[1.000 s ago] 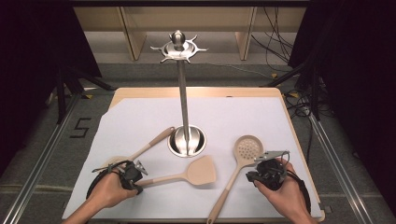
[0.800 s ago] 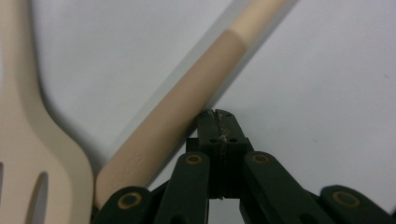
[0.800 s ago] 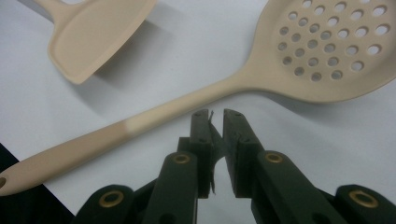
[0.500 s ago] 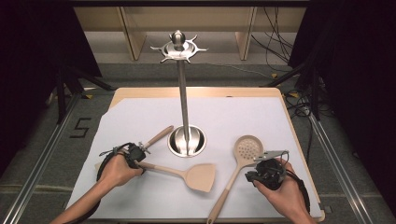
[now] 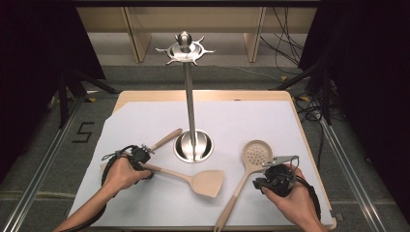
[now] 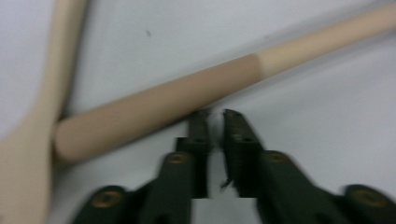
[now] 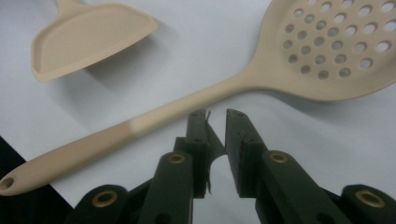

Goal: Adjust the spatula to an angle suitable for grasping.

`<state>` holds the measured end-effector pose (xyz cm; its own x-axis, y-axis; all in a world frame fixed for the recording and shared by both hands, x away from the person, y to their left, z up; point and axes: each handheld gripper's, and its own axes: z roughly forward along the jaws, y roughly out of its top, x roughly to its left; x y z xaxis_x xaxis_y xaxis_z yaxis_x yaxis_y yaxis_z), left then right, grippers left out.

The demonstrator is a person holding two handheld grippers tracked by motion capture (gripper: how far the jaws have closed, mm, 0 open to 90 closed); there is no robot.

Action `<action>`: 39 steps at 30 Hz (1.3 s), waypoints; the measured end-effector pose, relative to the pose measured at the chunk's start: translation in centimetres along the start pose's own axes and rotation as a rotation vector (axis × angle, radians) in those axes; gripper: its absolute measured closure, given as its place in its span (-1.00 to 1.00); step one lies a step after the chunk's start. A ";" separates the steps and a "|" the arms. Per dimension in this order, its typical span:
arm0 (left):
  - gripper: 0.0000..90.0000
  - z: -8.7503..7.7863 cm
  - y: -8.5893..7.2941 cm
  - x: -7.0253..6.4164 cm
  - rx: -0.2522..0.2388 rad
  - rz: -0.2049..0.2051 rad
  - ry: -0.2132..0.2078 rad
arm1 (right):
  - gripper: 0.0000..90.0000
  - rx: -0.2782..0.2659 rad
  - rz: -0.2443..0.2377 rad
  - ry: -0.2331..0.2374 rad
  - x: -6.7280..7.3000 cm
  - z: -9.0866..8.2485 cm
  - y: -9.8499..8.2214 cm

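A person stands at a surface [image 5: 145,121] covered with a white sheet, holding a two-jaw gripper in each hand.

The left gripper [image 5: 140,155] sits near the front left, close to the base of a tall metal utensil stand [image 5: 190,104] that rises from the middle of the sheet. In the left gripper view its black jaws [image 6: 215,116] have just been opening and now stand a narrow gap apart. Nothing is between them. Their tips are just beside the thick end of a tan wooden handle [image 6: 187,98], apparently touching its lower edge, though the blur leaves that unclear. This handle belongs to the spatula [image 5: 193,176], which lies flat on the sheet with its blade pointing toward the person's right. A second wooden handle [image 5: 166,139] lies behind the gripper, angled toward the stand's round base.

The right gripper [image 5: 273,179] rests near the front right. Its jaws [image 7: 215,116] have also just been opening and stand slightly apart, pinching nothing. Their tips are just short of the handle of a tan slotted spoon [image 7: 261,70], which lies flat with its perforated bowl pointing away from the person. The spatula's blade [image 7: 88,35] lies well apart from it.
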<state>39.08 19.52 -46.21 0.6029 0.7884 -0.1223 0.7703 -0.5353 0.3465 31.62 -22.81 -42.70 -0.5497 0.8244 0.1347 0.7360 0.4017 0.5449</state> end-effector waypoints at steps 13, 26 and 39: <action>-0.16 -1.6 -0.1 0.3 -0.085 -0.387 -0.005 | 0.61 0.007 -0.020 0.029 0.1 -0.2 0.2; -0.31 -1.2 0.5 0.8 -0.139 -0.665 0.052 | 0.55 0.033 -0.054 0.083 -0.3 0.6 1.1; -0.41 0.0 0.3 -0.3 -0.122 -0.770 0.084 | 0.49 0.090 -0.031 0.085 0.9 0.7 1.1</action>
<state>39.13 19.08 -46.10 -0.1135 0.9468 -0.3011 0.9338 0.2052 0.2930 32.22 -21.35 -42.58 -0.6014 0.7757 0.1912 0.7487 0.4638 0.4736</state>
